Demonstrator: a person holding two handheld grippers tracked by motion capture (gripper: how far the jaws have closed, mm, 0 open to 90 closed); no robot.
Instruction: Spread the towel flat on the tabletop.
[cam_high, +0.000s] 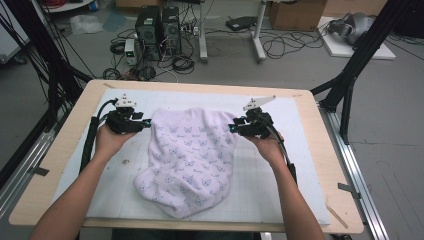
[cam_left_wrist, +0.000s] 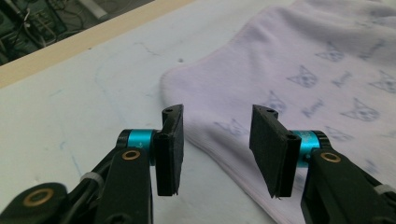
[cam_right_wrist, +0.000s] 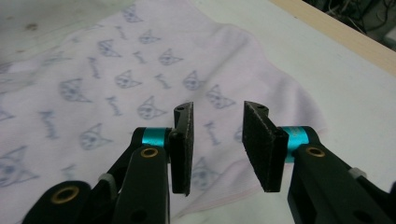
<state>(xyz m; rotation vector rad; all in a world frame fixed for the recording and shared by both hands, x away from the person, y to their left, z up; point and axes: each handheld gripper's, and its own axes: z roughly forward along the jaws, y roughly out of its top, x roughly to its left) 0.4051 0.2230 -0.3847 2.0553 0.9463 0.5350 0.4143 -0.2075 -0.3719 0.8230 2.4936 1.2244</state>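
Printed towel (cam_high: 190, 155) between gaping left gripper (cam_high: 148, 123) and right gripper (cam_high: 231, 127)

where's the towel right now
In the high view the towel lies crumpled mid-table on the white mat, between the left gripper and right gripper.

Towel (cam_high: 190, 155) on mat (cam_high: 100, 195), between tongs

Well beyond the left claw (cam_high: 148, 123), past the wooden table (cam_high: 200, 84): two black computer towers (cam_high: 156, 27) among tangled cables (cam_high: 280, 44). Far beyond the right claw (cam_high: 231, 128), a cardboard box (cam_high: 297, 14). Under both, a white gridded mat (cam_high: 280, 182).
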